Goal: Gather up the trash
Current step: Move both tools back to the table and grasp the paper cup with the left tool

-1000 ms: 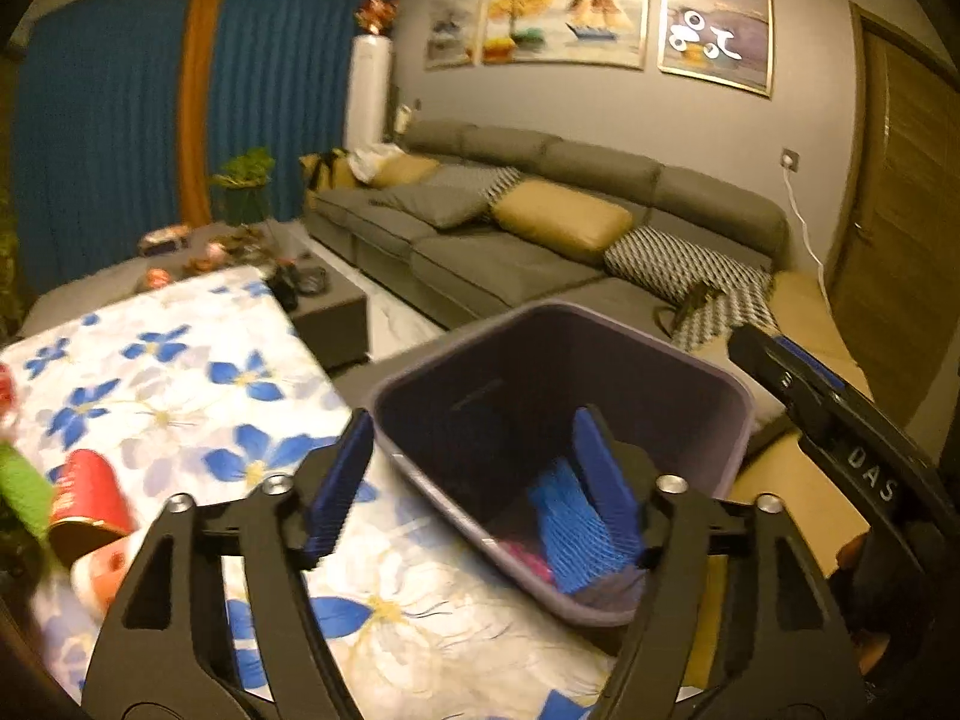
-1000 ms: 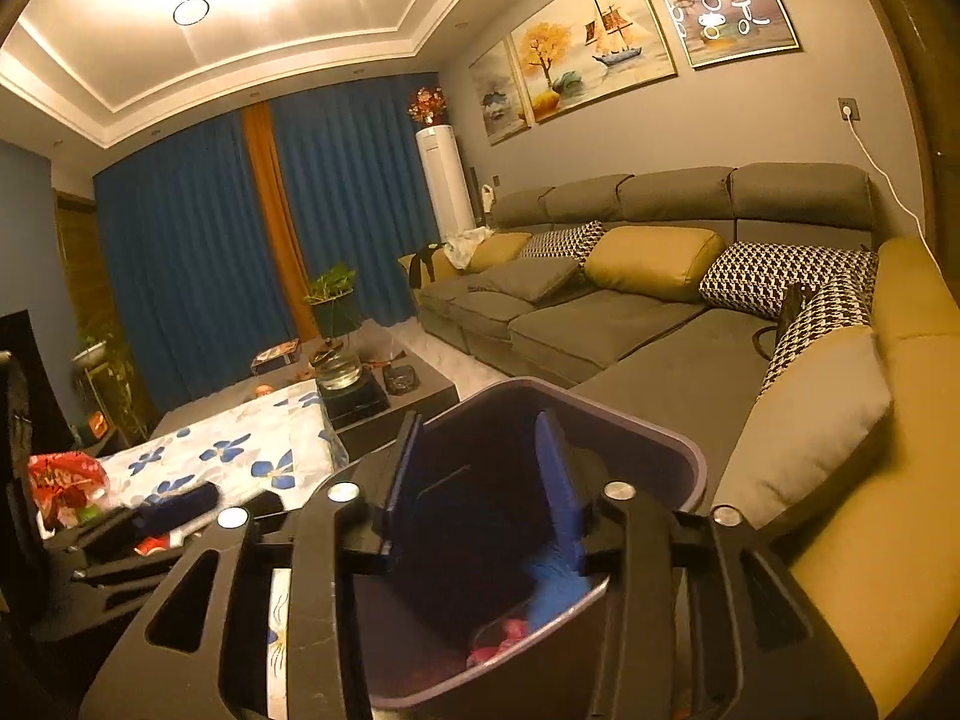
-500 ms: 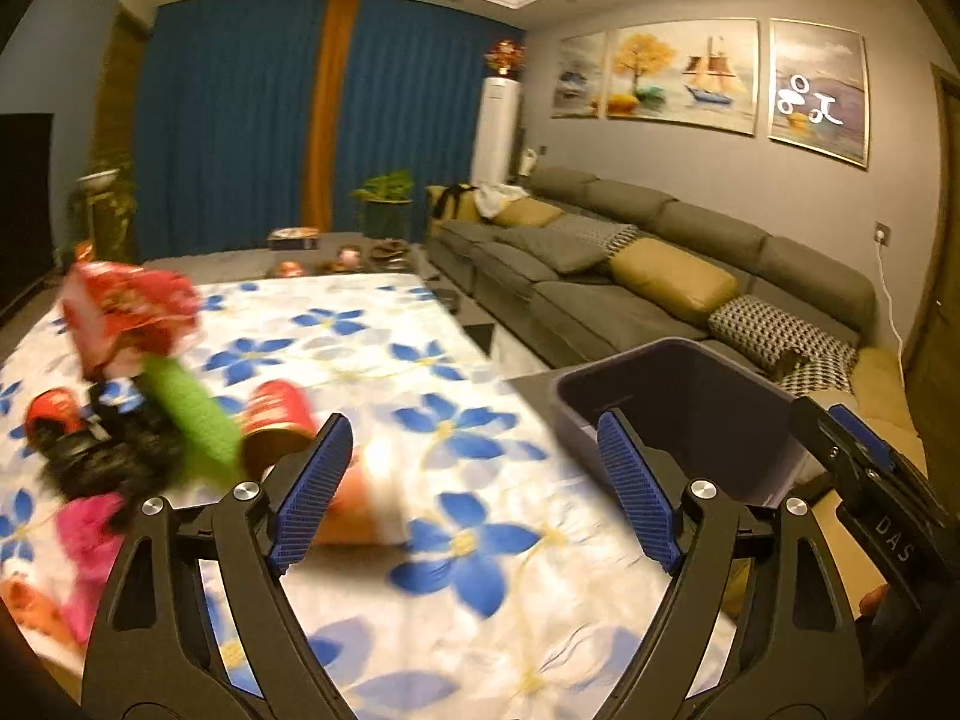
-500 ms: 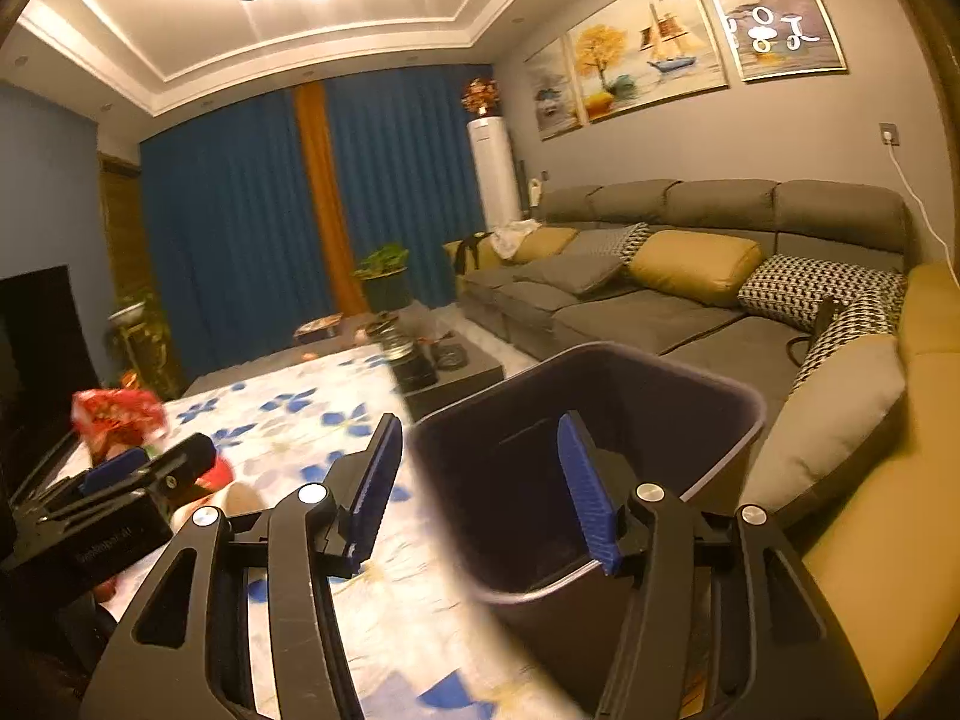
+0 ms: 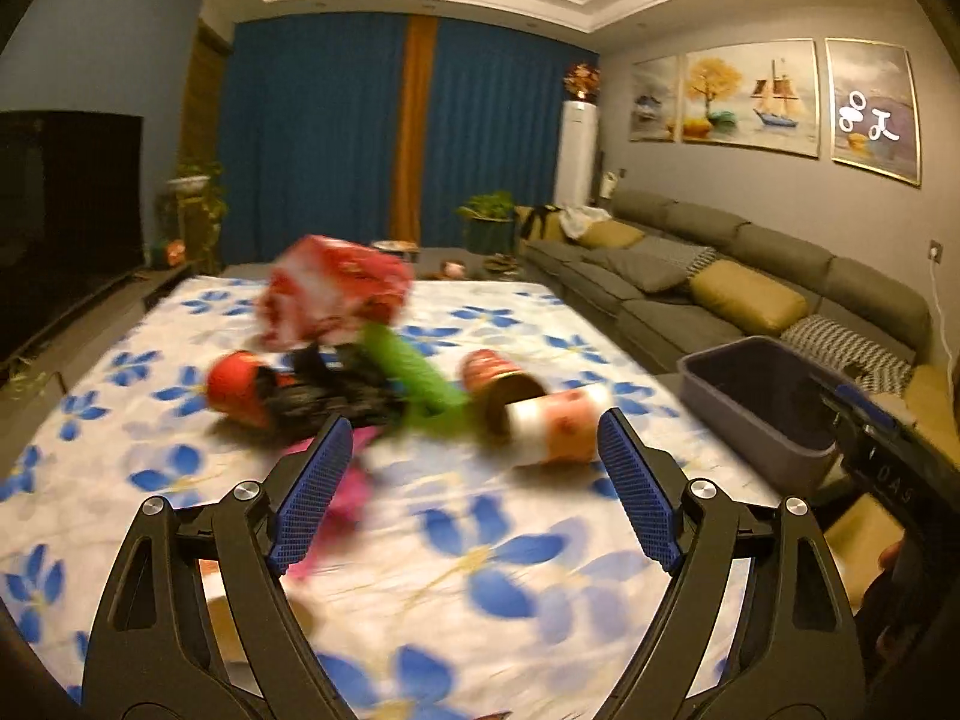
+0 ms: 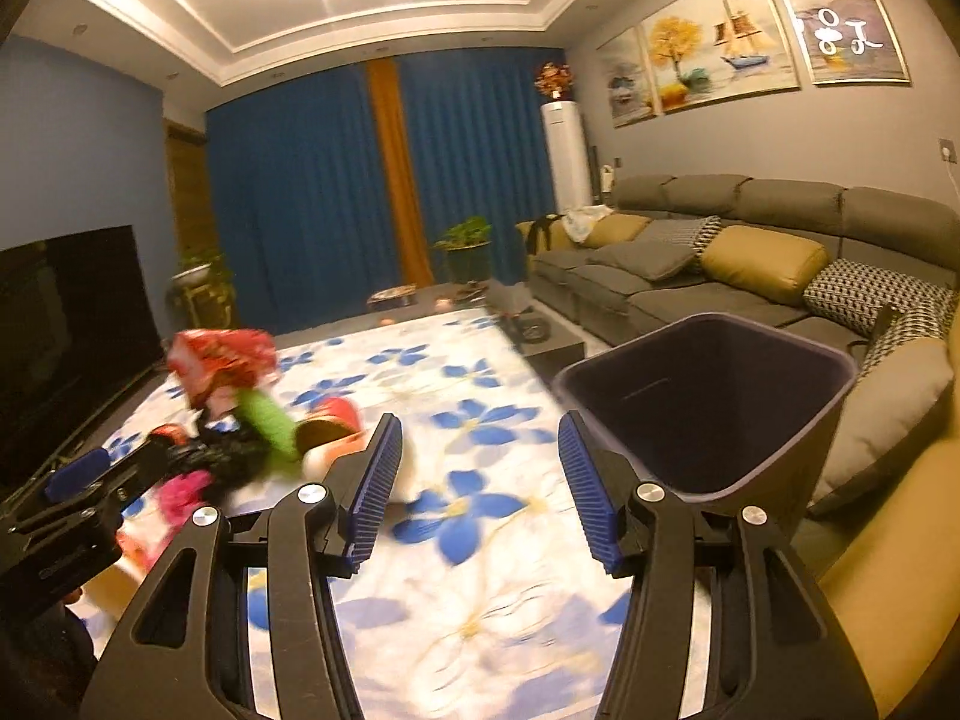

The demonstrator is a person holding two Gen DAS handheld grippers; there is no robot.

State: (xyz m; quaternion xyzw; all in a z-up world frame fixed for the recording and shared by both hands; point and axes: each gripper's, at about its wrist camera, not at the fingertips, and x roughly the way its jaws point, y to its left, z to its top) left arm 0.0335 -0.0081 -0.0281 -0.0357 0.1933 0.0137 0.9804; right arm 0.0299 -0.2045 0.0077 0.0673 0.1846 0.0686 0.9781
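A heap of trash lies on the flowered tablecloth point(image 5: 480, 564): a red and white wrapper point(image 5: 336, 294), a red can point(image 5: 237, 387), a green tube point(image 5: 414, 378), black crumpled stuff point(image 5: 336, 396), a red cup point(image 5: 498, 375), a white and orange cup point(image 5: 558, 426) and a pink piece point(image 5: 348, 492). My left gripper point(image 5: 468, 486) hangs open just short of the heap, nothing between its fingers. The dark bin point(image 6: 708, 402) stands at the table's right edge. My right gripper point(image 6: 477, 480) is open and empty, left of the bin, over the cloth point(image 6: 474, 570).
A grey sofa point(image 5: 720, 276) with yellow and patterned cushions runs along the right wall. A dark television point(image 6: 66, 324) stands at the left. Blue curtains point(image 5: 336, 132), potted plants and a low table point(image 6: 540, 330) lie beyond the cloth.
Both grippers swung left, away from the bin and toward the trash heap. Both sets of jaws opened wider. The blue netting in the bin is out of sight now.
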